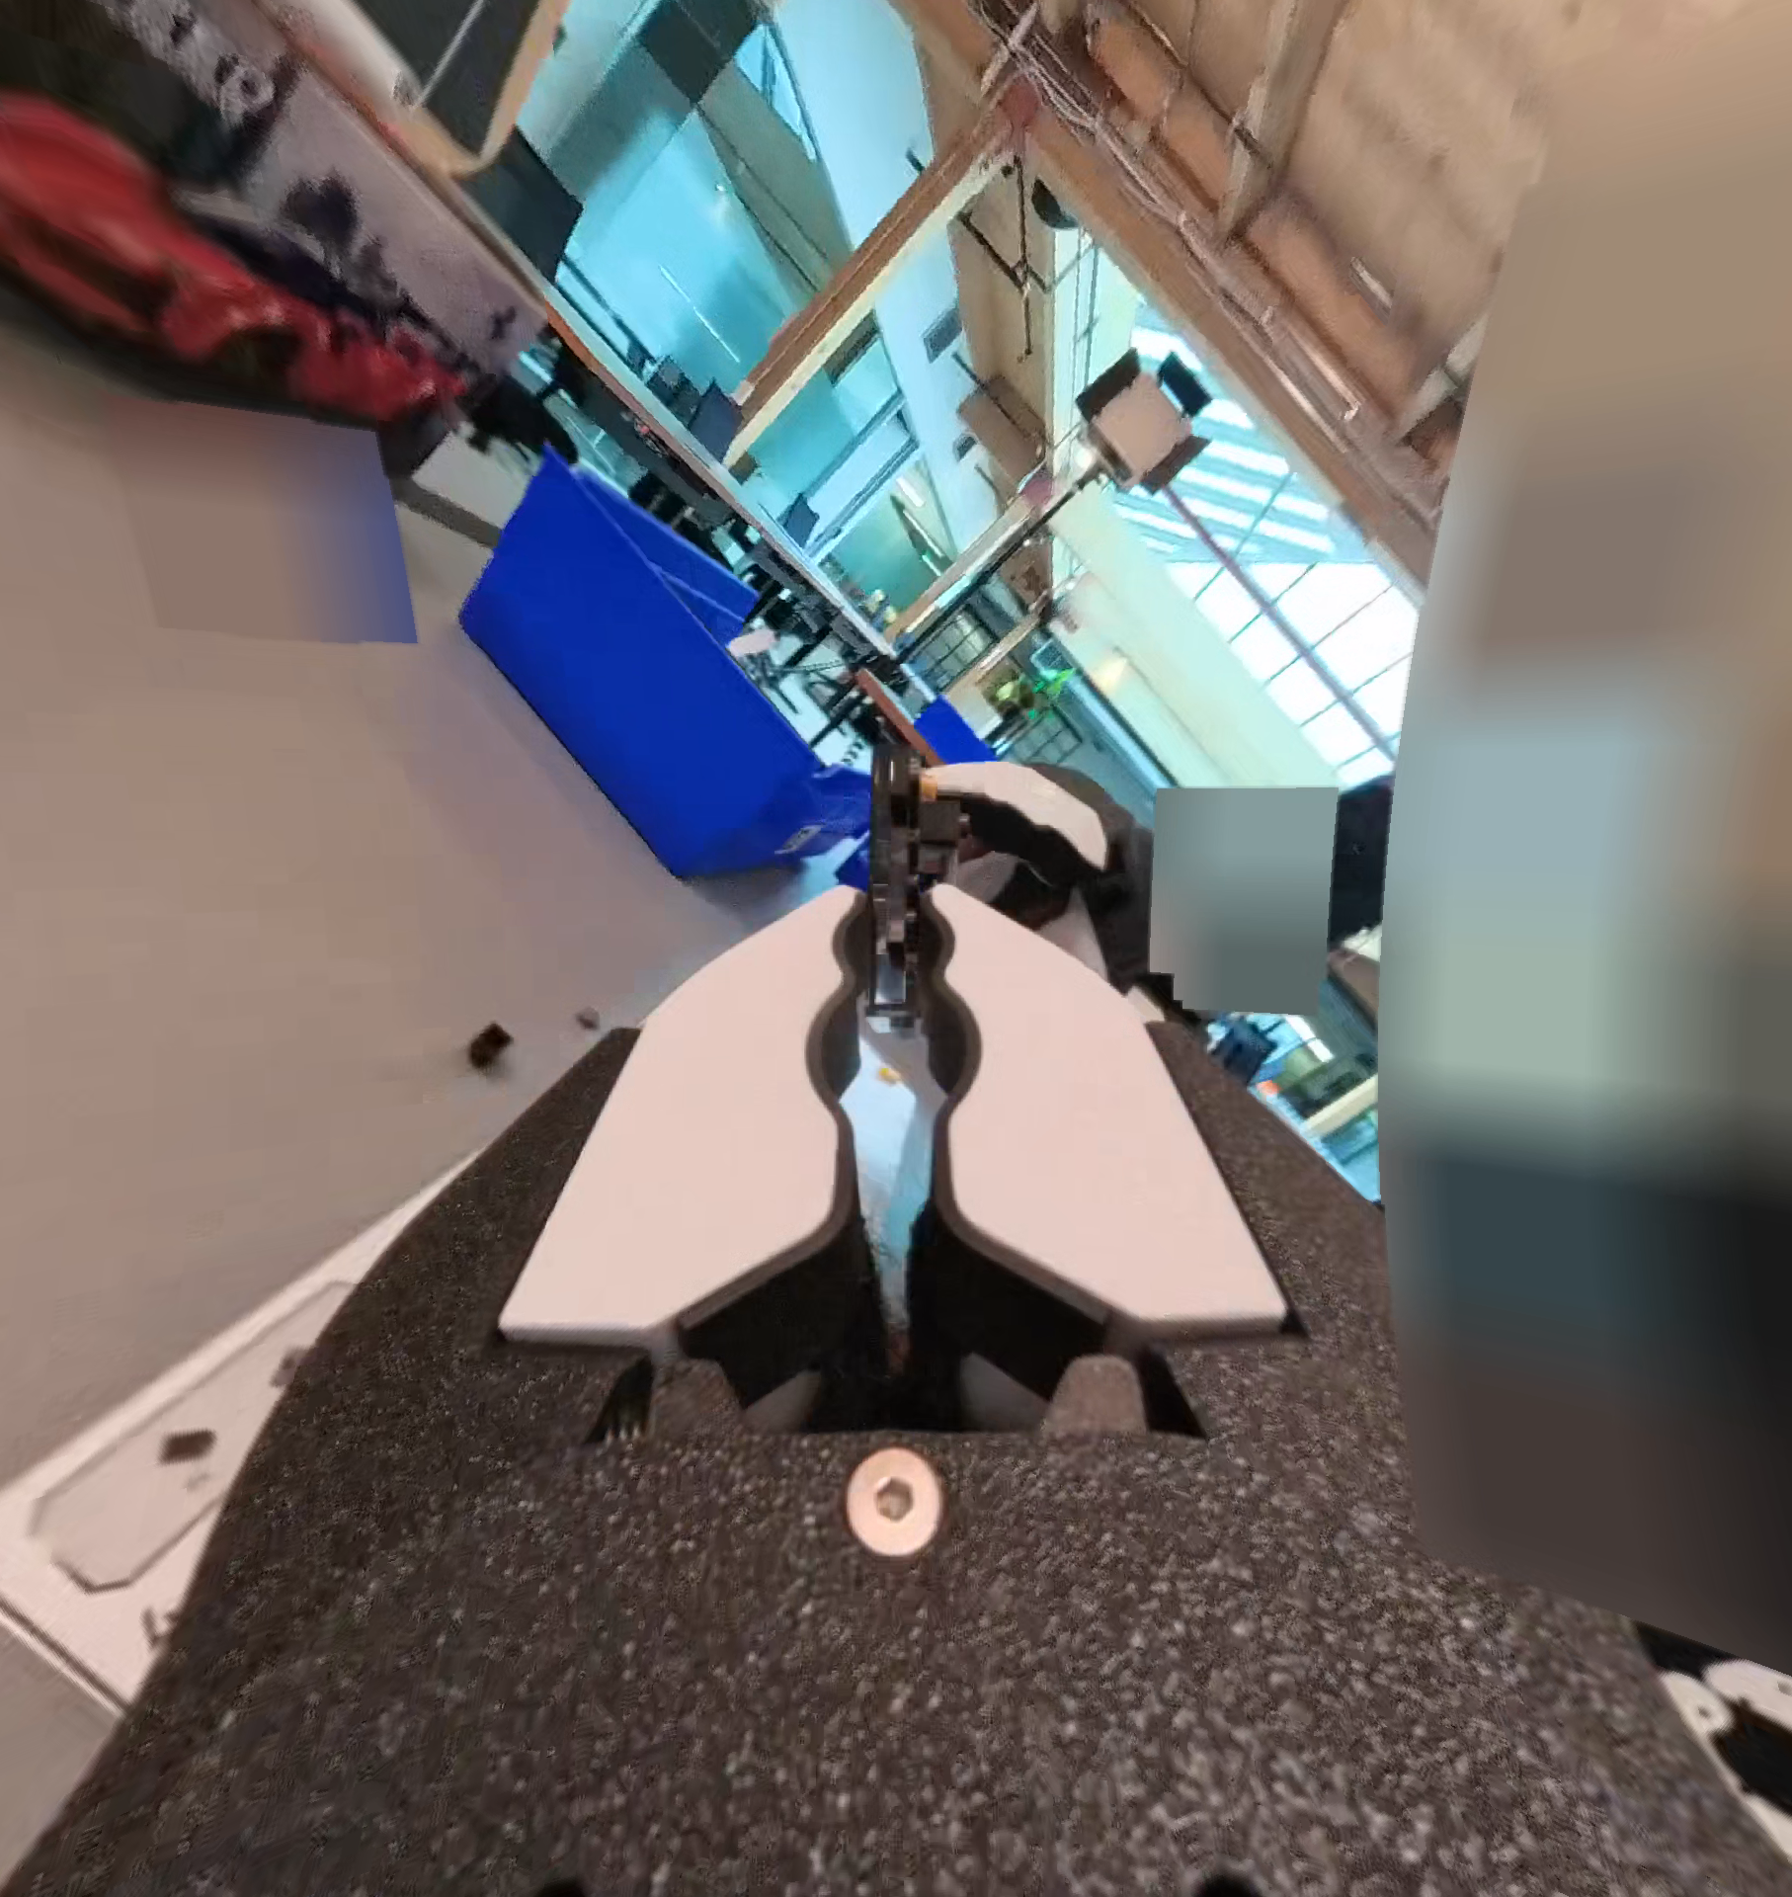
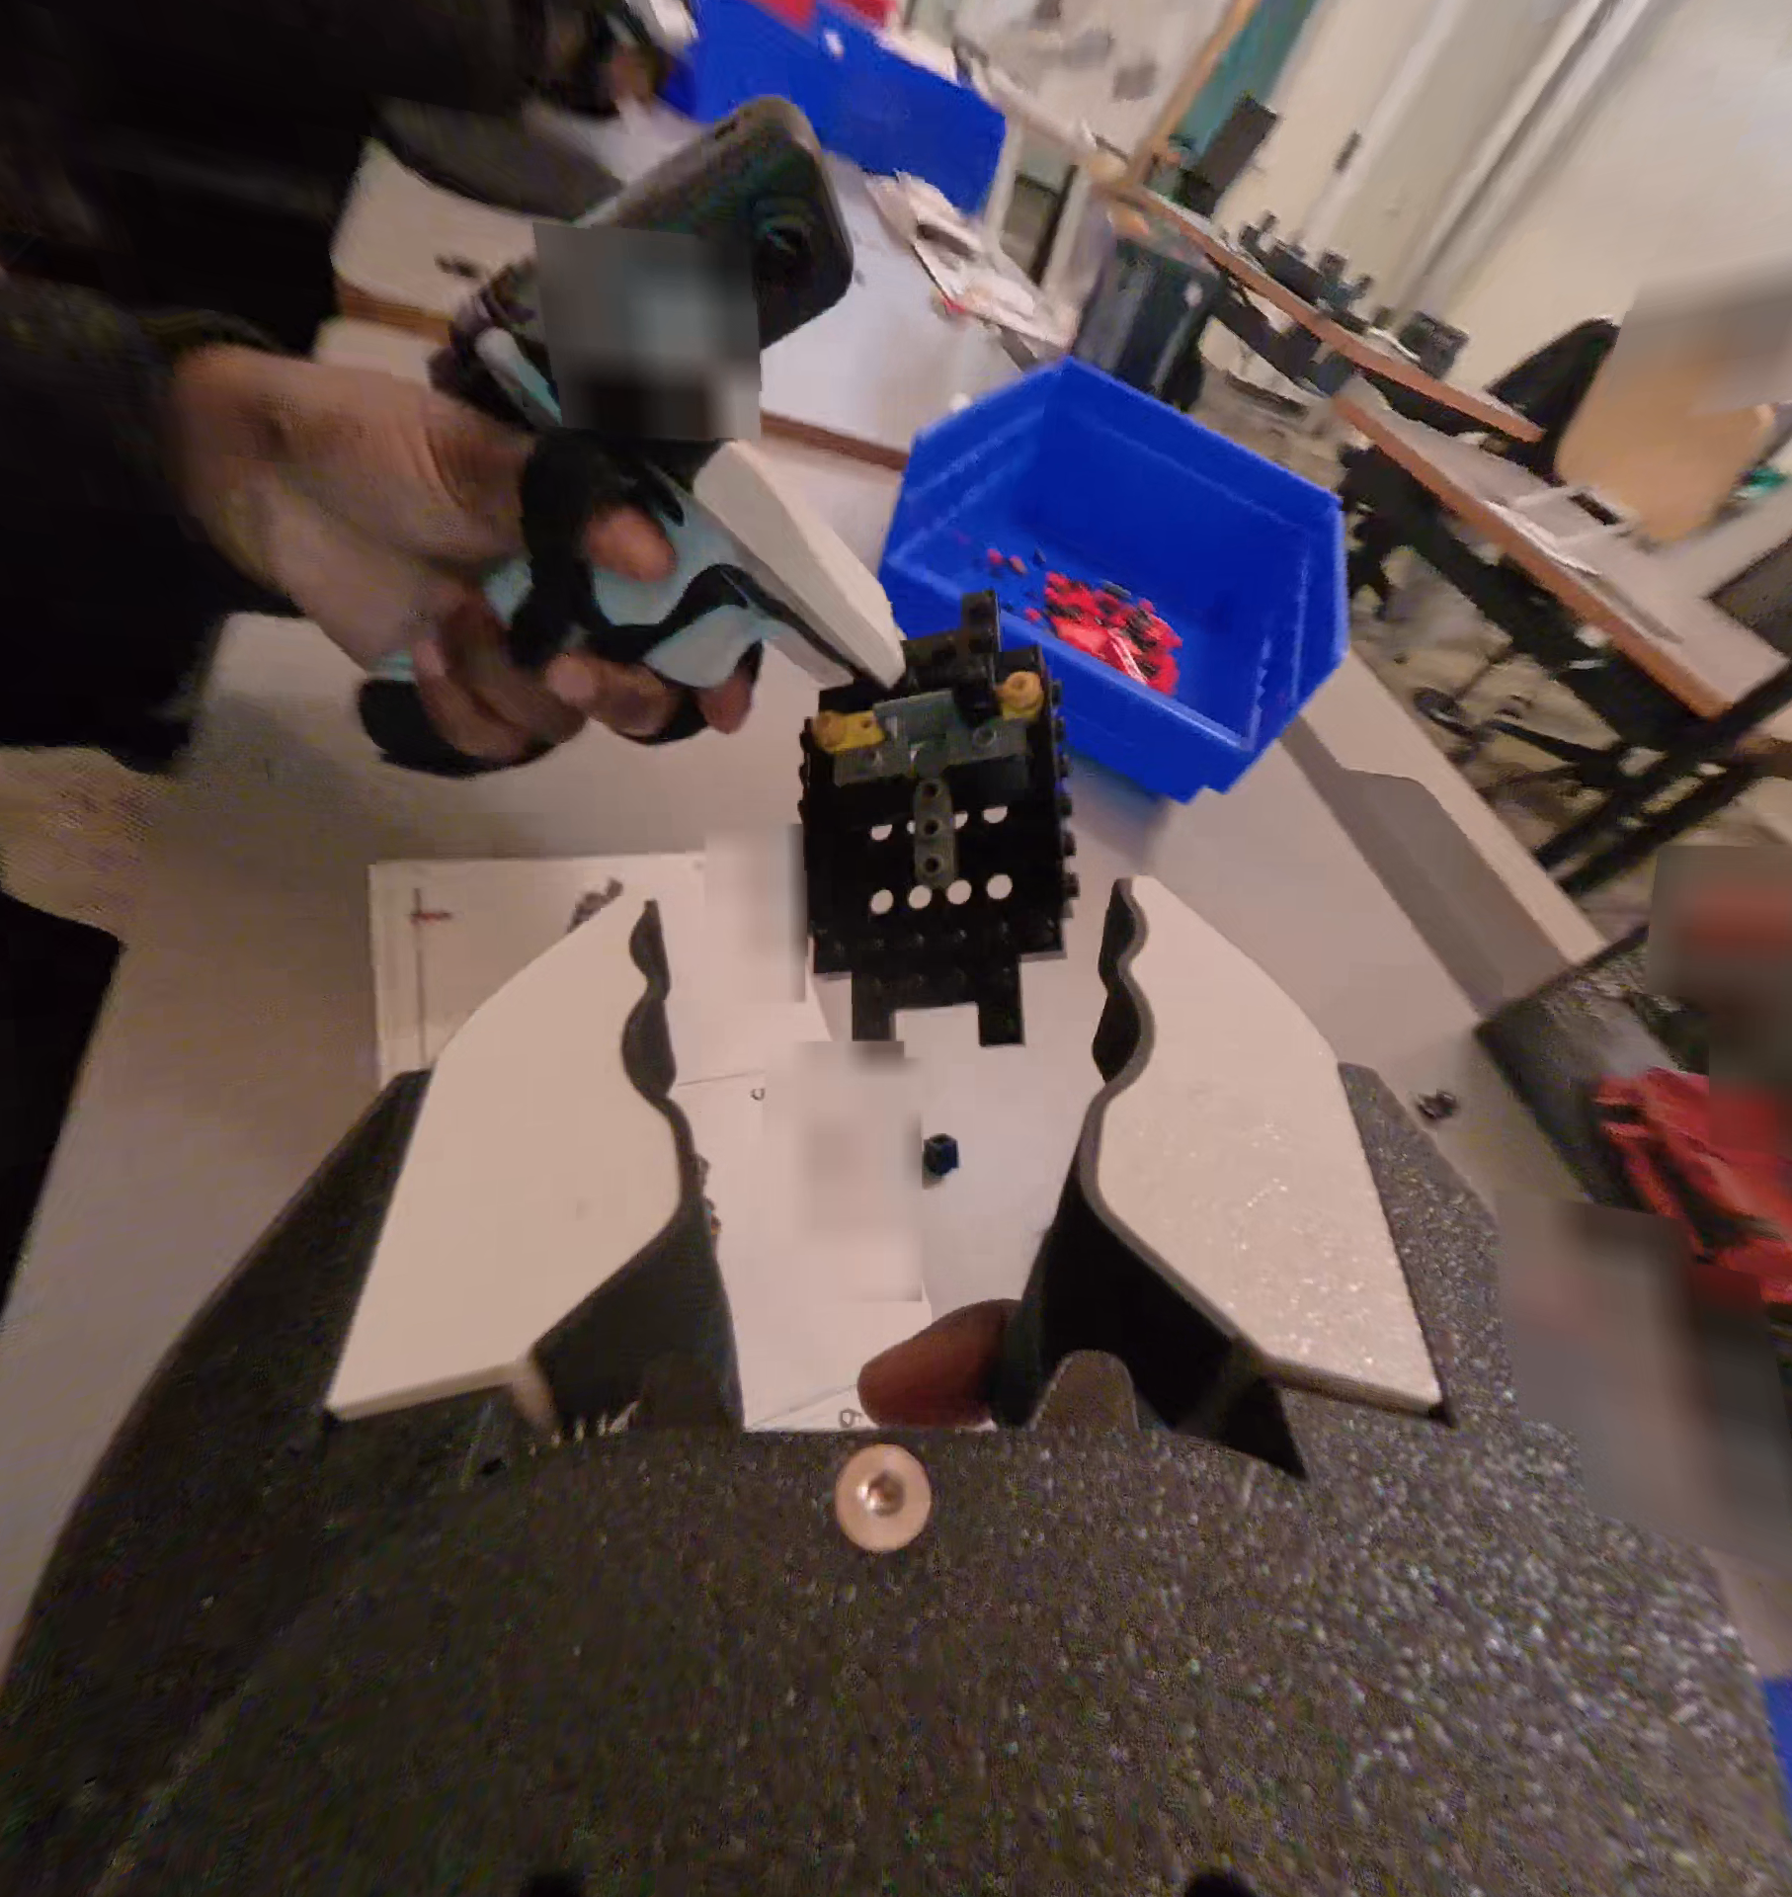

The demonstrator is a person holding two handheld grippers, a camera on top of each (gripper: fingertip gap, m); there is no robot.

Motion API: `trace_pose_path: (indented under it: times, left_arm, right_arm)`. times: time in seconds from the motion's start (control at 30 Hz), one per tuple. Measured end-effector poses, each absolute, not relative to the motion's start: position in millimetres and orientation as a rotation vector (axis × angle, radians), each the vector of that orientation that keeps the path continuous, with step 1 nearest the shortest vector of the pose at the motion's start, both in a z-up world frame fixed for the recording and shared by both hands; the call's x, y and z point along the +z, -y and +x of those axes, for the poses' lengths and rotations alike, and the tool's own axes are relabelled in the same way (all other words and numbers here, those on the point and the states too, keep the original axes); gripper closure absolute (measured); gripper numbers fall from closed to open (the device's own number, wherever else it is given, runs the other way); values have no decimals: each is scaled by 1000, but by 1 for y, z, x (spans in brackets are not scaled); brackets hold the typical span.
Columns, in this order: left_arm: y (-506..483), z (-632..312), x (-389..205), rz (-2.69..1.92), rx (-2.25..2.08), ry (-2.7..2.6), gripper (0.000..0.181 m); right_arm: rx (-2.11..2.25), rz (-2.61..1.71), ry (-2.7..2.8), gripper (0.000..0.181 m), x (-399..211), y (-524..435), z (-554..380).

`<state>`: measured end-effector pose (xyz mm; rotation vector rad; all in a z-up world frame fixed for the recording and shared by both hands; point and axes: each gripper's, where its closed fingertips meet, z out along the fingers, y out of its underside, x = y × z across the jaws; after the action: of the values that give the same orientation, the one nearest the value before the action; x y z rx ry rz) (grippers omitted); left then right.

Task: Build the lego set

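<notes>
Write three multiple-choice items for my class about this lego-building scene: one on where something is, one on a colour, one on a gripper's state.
1. Where is the black perforated lego assembly?
A. Lying in the blue plastic bin
B. Held up in the left gripper's tips, above the table
C. Flat on the white instruction sheet

2. What colour are most loose pieces in the blue plastic bin?
A. Red
B. Green
C. White

3. How does the right gripper stand?
A. Shut on the assembly
B. Shut on a small brick
C. Open, holding nothing

Answers:
1 B: the left gripper pinches the assembly's edge, and the right wrist view shows it raised over the white instruction sheet.
2 A: a red heap lies on the bin's floor.
3 C: its white fingers stand wide apart, with the assembly beyond them.
</notes>
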<state>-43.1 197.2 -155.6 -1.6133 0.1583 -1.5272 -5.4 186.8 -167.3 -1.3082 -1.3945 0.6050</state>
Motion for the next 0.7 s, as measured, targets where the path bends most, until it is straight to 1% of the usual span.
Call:
trace_pose_path:
  times: [0.13, 0.2, 0.27, 0.3, 0.4, 0.43, 0.5, 0.6, 0.7]
  left_arm:
    - [-196, -32, -171, -1665, -1594, -109, 174]
    - [-195, -28, -173, -1666, -1632, -88, 174]
    - [-195, -27, -177, -1674, -1650, -62, 174]
    - [-195, -26, -179, -1679, -1655, -60, 174]
    - [-191, -22, -188, -1735, -1646, -129, 173]
    - [-186, -20, -190, -1767, -1642, -220, 167]
    - [-178, -22, -199, -1843, -1531, -473, 139]
    - [-171, -36, -226, -1893, -1134, -886, 133]
    - [-161, -38, -242, -1867, -932, -1114, 136]
  right_arm:
    - [443, -1357, 1449, 103, -181, -194, -9]
    - [364, -1364, 1497, 109, -190, -196, -9]
    - [309, -1360, 1513, 109, -195, -197, -8]
    - [291, -1361, 1512, 116, -196, -199, -6]
    - [323, -1414, 1541, 116, -208, -197, -2]
    - [375, -1438, 1564, 116, -213, -193, -1]
    - [552, -1530, 1626, 117, -226, -180, 3]
    - [733, -1630, 1721, 117, -244, -171, 12]
    - [790, -1662, 1825, 117, -258, -166, 15]
